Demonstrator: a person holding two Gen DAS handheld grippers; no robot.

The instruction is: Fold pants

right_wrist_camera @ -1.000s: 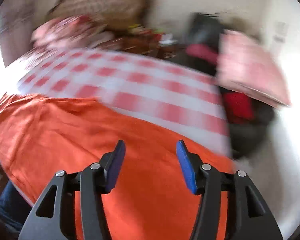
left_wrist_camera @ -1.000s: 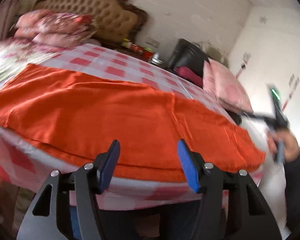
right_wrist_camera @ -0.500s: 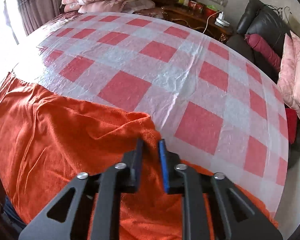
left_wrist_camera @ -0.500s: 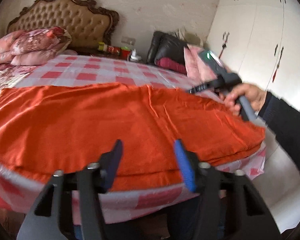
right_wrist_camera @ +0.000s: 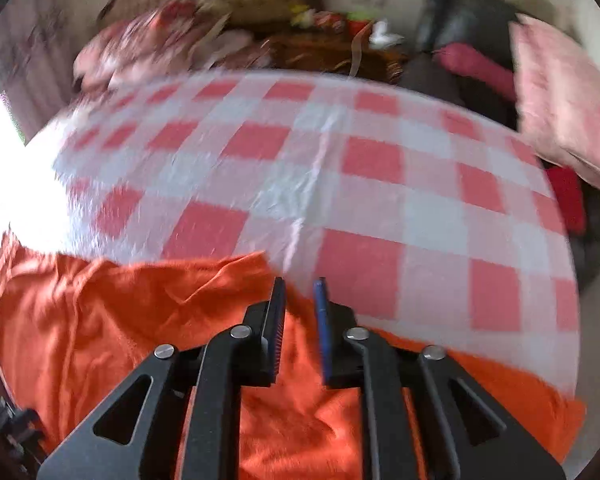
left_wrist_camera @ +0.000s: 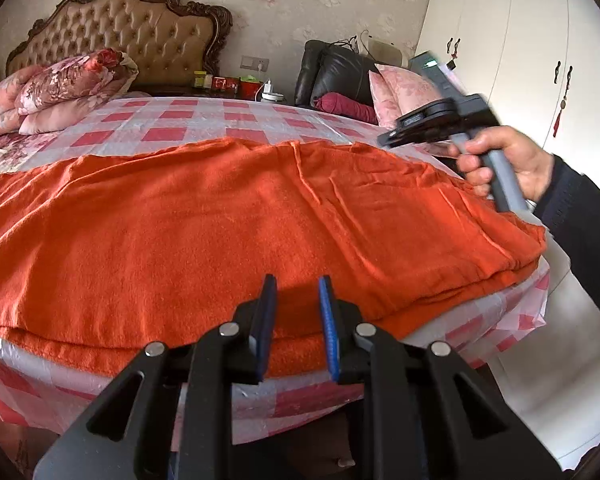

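One bed (left_wrist_camera: 204,128), one pants (left_wrist_camera: 228,220), two grippers

Before you: plain orange pants (left_wrist_camera: 228,232) on a bed cover (left_wrist_camera: 204,120) checked red and white; floral pink pillows (left_wrist_camera: 56,92); tan tufted headboard (left_wrist_camera: 120,32); your hand-held gripper's blue pads (left_wrist_camera: 327,328).

- We are seeing open checked bed cover (right_wrist_camera: 380,184) lying clear ahead of the right gripper's fingers (right_wrist_camera: 278,320).
- Orange pants (left_wrist_camera: 228,232) are spreading flat beyond the left fingers (left_wrist_camera: 269,320).
- Pillows (left_wrist_camera: 56,92) are crowding the far-left corner.
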